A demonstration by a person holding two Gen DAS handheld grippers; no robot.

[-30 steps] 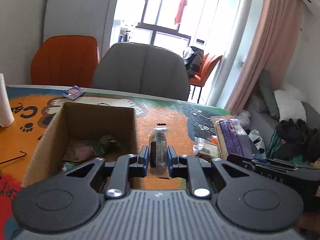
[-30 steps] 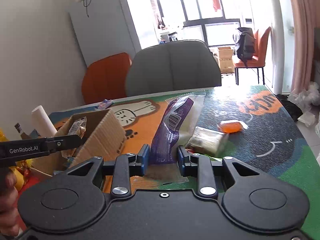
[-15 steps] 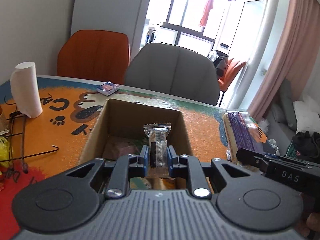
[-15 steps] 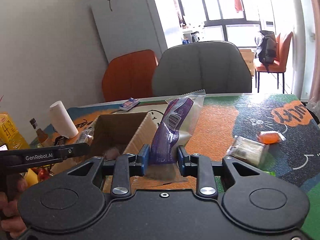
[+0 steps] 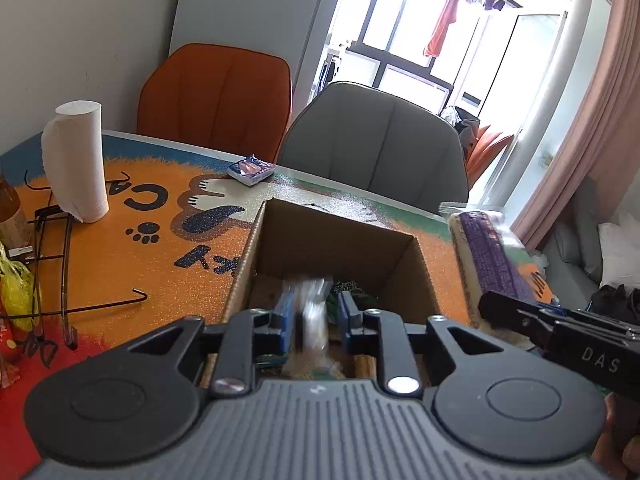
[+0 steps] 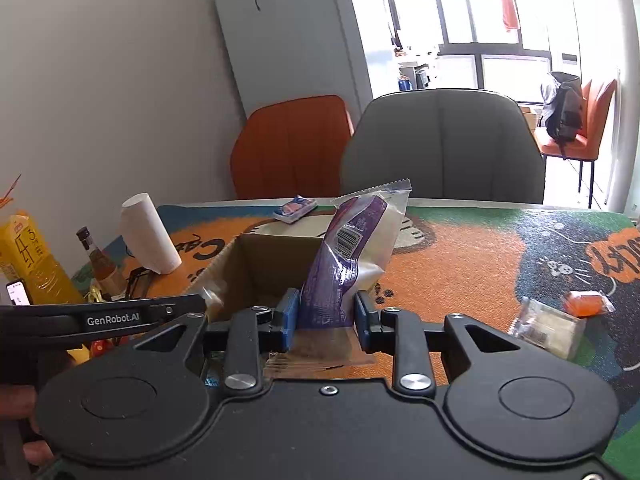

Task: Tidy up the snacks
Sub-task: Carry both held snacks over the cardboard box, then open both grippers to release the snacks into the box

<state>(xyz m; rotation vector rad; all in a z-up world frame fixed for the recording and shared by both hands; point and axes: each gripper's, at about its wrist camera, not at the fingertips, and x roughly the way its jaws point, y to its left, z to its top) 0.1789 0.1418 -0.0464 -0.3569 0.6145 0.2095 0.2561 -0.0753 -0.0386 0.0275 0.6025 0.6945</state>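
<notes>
An open cardboard box (image 5: 336, 240) stands on the colourful mat, with wrapped snacks inside. My left gripper (image 5: 314, 314) hovers over the box's near edge with its jaws apart; a small clear-wrapped snack bar (image 5: 314, 312), blurred, is between them and looks to be dropping into the box. My right gripper (image 6: 326, 316) is just right of the box (image 6: 256, 264) and is shut on a purple and clear snack bag (image 6: 352, 248), held upright. That bag also shows in the left wrist view (image 5: 488, 260).
A paper towel roll (image 5: 76, 160), a wire rack (image 5: 52, 272) and bottles (image 6: 100, 264) stand left of the box. A small blue packet (image 5: 251, 169) lies at the far edge. A clear-wrapped snack (image 6: 548, 328) and an orange snack (image 6: 586, 303) lie right. Two chairs stand behind the table.
My left gripper moved left over the box and opened, letting go of the snack bar. My right gripper carried the purple bag left toward the box.
</notes>
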